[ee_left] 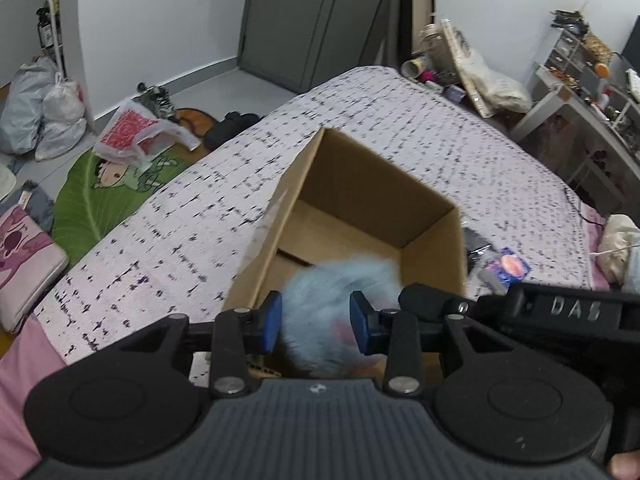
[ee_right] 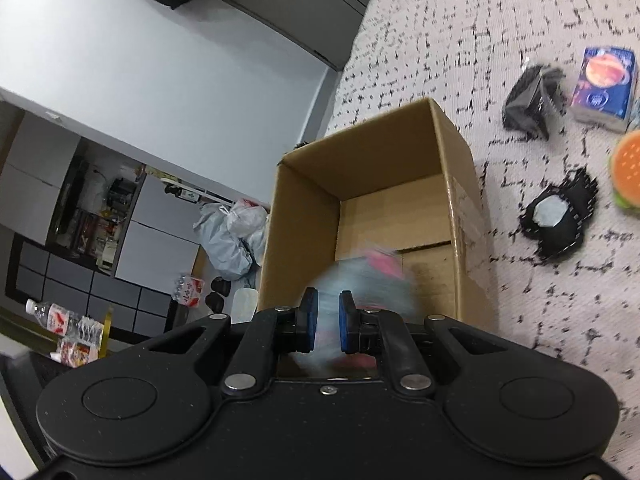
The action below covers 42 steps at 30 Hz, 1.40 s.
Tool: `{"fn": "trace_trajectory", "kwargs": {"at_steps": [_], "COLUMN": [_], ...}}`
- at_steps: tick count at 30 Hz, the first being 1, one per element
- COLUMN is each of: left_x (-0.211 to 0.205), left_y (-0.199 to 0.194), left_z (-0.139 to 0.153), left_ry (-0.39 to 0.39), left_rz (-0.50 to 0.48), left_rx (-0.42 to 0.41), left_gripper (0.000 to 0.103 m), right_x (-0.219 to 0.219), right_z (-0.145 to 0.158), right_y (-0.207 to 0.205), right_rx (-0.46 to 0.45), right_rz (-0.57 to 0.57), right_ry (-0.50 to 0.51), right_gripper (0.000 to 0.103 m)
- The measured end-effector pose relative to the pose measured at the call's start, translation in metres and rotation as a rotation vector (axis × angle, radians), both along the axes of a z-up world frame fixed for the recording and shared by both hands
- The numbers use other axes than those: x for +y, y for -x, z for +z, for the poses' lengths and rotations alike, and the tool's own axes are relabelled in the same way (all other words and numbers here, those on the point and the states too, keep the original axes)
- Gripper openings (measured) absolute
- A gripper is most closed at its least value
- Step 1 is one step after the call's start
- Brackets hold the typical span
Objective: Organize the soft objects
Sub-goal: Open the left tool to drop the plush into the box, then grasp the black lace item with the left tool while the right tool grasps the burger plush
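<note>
A fluffy light-blue plush toy (ee_left: 336, 292) with pink patches hangs over the open cardboard box (ee_left: 360, 184) on the bed. My left gripper (ee_left: 316, 320) is shut on the plush, and the fur fills the gap between its blue pads. In the right wrist view the same blurred plush (ee_right: 360, 280) sits just above the box (ee_right: 360, 152), and my right gripper (ee_right: 328, 322) is shut on a thin part of it. The right tool's black body (ee_left: 560, 308) reaches in from the right beside the left fingers. The box floor that shows is bare.
The box stands on a white bedcover with black flecks (ee_right: 520, 320). To its right lie a black pouch (ee_right: 532, 100), a tissue pack (ee_right: 604, 84), a burger plush (ee_right: 628, 168) and a black item with a white patch (ee_right: 560, 212). Bags (ee_left: 44, 108) clutter the floor on the left.
</note>
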<state>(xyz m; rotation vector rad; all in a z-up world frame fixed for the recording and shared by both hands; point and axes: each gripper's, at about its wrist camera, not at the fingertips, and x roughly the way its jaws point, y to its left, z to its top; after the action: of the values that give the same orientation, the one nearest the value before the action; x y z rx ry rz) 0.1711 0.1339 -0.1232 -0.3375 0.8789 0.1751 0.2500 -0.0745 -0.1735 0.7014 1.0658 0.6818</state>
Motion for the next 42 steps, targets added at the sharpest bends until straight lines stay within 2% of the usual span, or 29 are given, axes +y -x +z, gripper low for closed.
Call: {"fn": "trace_trajectory", "kwargs": {"at_steps": [3, 8, 11, 19, 21, 23, 25, 28, 37, 42], "left_x": [0.008, 0.015, 0.021, 0.015, 0.011, 0.007, 0.002, -0.008, -0.048, -0.075], "left_y": [-0.001, 0.003, 0.008, 0.015, 0.016, 0.017, 0.017, 0.017, 0.012, 0.005], "left_z": [-0.004, -0.003, -0.002, 0.013, 0.017, 0.020, 0.024, 0.029, 0.040, 0.041], "left_ry": [0.019, -0.003, 0.016, 0.010, 0.007, -0.008, -0.006, -0.003, 0.007, 0.006], "left_rz": [0.032, 0.043, 0.067, 0.047, 0.037, 0.039, 0.036, 0.020, -0.017, -0.048], "left_rx": [0.031, 0.028, 0.021, -0.003, -0.007, -0.009, -0.018, -0.027, -0.058, -0.063], "left_gripper": [0.036, 0.036, 0.037, 0.041, 0.045, 0.047, 0.050, 0.056, 0.068, 0.069], "right_x": [0.009, 0.007, -0.002, -0.016, -0.019, -0.023, -0.028, -0.041, -0.100, -0.135], "right_z": [0.002, 0.007, 0.009, 0.026, 0.030, 0.034, 0.037, 0.039, 0.037, 0.026], "right_y": [-0.003, 0.000, 0.003, 0.007, 0.008, 0.010, 0.011, 0.012, 0.013, 0.009], "right_rx": [0.018, -0.014, -0.025, -0.068, -0.076, -0.087, -0.100, -0.108, -0.110, -0.086], "right_rz": [0.001, 0.009, 0.003, 0.002, -0.001, -0.009, -0.012, -0.024, -0.111, -0.177], "right_ry": [0.006, 0.047, 0.076, 0.088, 0.086, 0.092, 0.105, 0.103, 0.093, 0.090], "right_gripper": [0.012, 0.013, 0.013, 0.014, 0.017, 0.028, 0.030, 0.033, 0.037, 0.041]}}
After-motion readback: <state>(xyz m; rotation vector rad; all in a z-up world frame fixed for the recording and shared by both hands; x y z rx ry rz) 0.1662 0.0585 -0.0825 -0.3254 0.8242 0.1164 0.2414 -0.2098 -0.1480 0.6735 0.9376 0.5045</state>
